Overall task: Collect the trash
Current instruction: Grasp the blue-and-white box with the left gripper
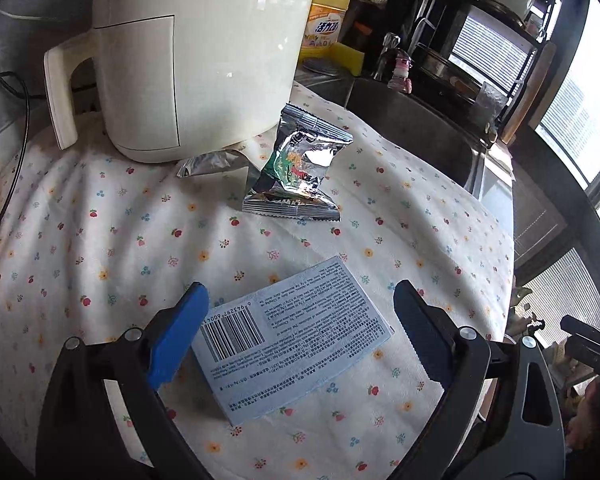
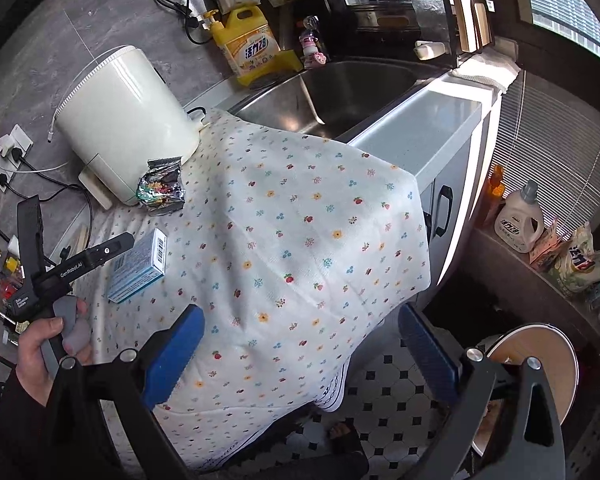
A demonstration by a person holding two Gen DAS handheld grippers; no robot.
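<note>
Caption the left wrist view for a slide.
Open left gripper poised over a pale blue box on the floral cloth, foil wrapper beyond.

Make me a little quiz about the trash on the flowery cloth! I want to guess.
1. True or false: the left tongs are shut on the blue box.
2. What leans on the white appliance? A) foil snack wrapper B) a banana C) a cup
3. Fill in: right of the flowered cloth is a metal ____.

Key:
1. False. They are open, with the box lying between the fingers.
2. A
3. sink
</note>
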